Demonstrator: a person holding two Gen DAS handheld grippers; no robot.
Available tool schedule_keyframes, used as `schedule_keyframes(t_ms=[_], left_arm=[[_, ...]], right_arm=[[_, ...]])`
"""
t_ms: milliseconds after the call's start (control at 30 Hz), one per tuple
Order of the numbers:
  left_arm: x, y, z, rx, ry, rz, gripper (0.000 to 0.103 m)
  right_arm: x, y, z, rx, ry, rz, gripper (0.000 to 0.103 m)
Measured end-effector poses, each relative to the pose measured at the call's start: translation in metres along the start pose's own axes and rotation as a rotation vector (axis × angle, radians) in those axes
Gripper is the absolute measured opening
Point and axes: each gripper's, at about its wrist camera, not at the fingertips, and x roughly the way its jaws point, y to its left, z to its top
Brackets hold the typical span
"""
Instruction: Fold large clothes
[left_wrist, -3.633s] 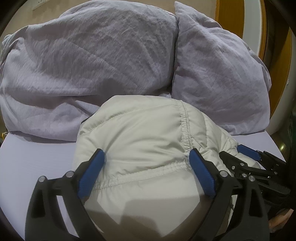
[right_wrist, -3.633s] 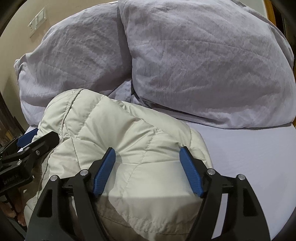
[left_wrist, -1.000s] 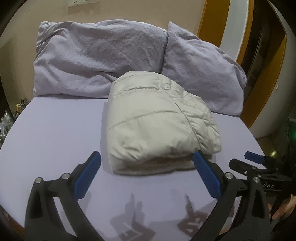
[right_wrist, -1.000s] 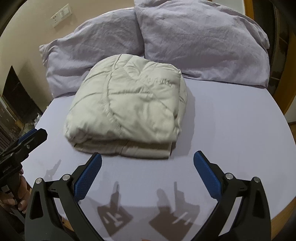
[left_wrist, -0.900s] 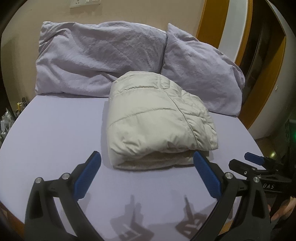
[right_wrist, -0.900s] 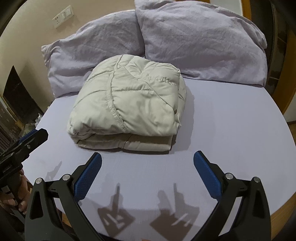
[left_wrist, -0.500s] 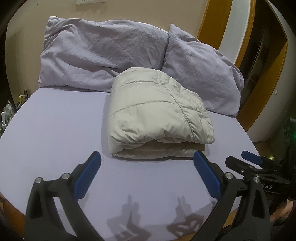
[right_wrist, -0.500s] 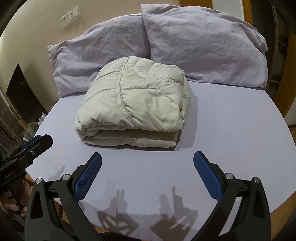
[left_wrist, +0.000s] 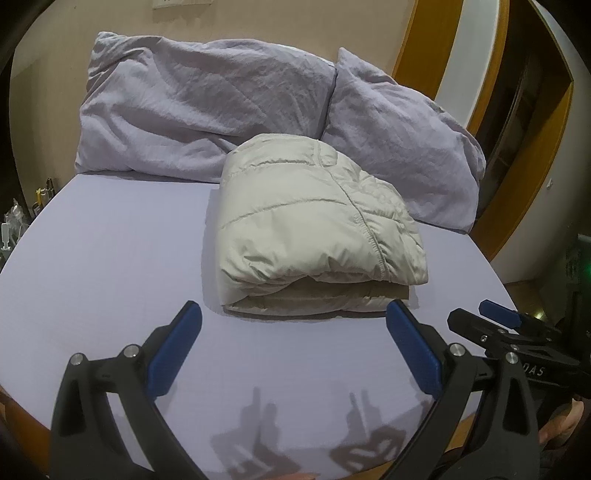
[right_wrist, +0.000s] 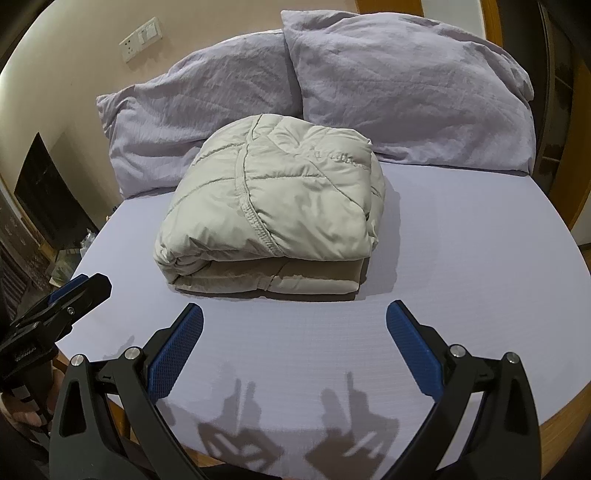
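A cream quilted puffer jacket (left_wrist: 314, 229) (right_wrist: 273, 210) lies folded into a thick square bundle on the lilac bed sheet (left_wrist: 110, 258) (right_wrist: 461, 240), its open folded edges facing me. My left gripper (left_wrist: 293, 325) hangs open just short of the bundle's near edge, nothing between its blue pads. In its own view my right gripper (right_wrist: 295, 325) is open and empty too, a little back from the bundle. The right gripper (left_wrist: 502, 332) also shows at the left wrist view's right edge, and the left gripper (right_wrist: 62, 302) shows at the right wrist view's left edge.
Two crumpled lilac pillows (left_wrist: 207, 103) (right_wrist: 406, 85) lean against the beige wall behind the jacket. A wooden door frame (left_wrist: 417, 48) stands at the right. Dark shelving with clutter (right_wrist: 40, 206) sits past the bed's left side. The bed's wooden front edge (right_wrist: 561, 410) is close below.
Both grippers have let go of the jacket and drawn back toward the bed's front edge. The folded bundle now lies on its own and looks smaller and farther away.
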Motion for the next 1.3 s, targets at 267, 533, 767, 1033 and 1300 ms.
schedule_keyframes(t_ms=[267, 533, 767, 1033, 1300], left_arm=[[0.0002, 0.0013, 0.0013, -0.002, 0.002, -0.004, 0.1], [0.0012, -0.0003, 0.0009, 0.005, 0.003, -0.005, 0.1], [0.0015, -0.0008, 0.001, 0.004, 0.004, -0.004, 0.1], [0.0017, -0.0005, 0.0016, 0.004, 0.004, -0.004, 0.1], [0.0022, 0.0001, 0.0022, 0.005, 0.004, -0.005, 0.1]], right_arm=[[0.0, -0.0006, -0.0003, 0.001, 0.003, 0.0, 0.101], [0.0013, 0.0001, 0.0004, 0.006, 0.007, -0.001, 0.101], [0.0024, -0.0007, -0.0004, 0.006, 0.011, -0.001, 0.101], [0.0036, -0.0001, -0.0008, 0.006, 0.012, 0.0, 0.101], [0.0052, 0.0018, -0.001, 0.003, 0.016, 0.003, 0.101]])
